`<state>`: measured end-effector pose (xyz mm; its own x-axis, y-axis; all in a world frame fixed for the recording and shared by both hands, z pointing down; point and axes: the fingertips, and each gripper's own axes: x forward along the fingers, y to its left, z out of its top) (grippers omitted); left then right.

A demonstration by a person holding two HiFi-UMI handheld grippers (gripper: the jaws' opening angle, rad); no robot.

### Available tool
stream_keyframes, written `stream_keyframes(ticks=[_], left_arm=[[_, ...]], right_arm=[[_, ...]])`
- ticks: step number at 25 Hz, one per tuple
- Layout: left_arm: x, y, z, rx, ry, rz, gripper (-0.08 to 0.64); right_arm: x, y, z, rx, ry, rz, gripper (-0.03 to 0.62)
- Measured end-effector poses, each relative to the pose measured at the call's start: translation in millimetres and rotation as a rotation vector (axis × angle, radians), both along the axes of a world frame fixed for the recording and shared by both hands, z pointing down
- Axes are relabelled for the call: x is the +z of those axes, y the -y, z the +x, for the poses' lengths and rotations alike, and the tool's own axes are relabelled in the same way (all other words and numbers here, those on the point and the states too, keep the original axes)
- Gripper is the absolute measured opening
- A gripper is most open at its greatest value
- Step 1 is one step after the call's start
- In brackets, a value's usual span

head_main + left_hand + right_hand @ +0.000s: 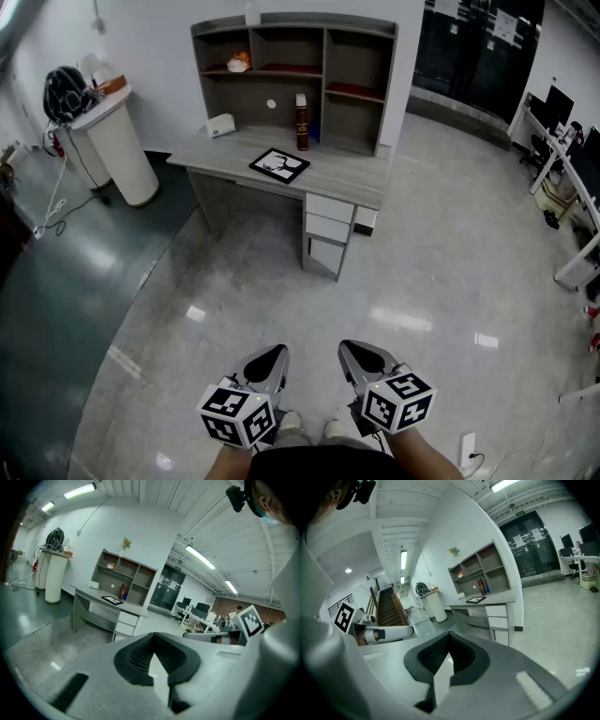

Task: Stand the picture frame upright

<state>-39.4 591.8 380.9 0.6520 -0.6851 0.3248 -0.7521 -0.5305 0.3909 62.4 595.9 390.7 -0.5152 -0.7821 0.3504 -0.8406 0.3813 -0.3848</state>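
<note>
Both claws sit low at six o'clock in the head view, side by side over the pale floor [441,281]. The left gripper [272,352] is clenched on nothing, its dark ribbed pads meeting at the tip in its own view, and the right gripper [348,348] is the same, jaws pressed together and empty. Both point slightly downward, well apart from the action zone. Up at twelve o'clock stands the grey desk [352,180], and there's the picture frame [279,165], lying flat on the desktop, black border, face up, near the front edge. At one o'clock from it, a red book [302,122] stands upright against the shelf unit [361,56]; at ten o'clock, a small white box [221,126]. The drawers [328,221] hang beneath the desk at the frame's five o'clock. Far out at nine o'clock, a white round stand [120,150] with dark gear on top.
</note>
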Motion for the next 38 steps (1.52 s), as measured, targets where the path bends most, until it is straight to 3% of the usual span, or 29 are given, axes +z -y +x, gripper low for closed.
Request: stream_keyframes(ticks=[16, 38], left_arm=[[-2, -1, 2, 0.072, 0.001, 0.01, -0.003], [1, 18, -56, 0.155, 0.008, 0.052, -0.002]], right_arm=[[-1, 5, -12, 0.004, 0.028, -0.015, -0.002], [0, 34, -90, -0.002, -0.032, 0.012, -0.002]])
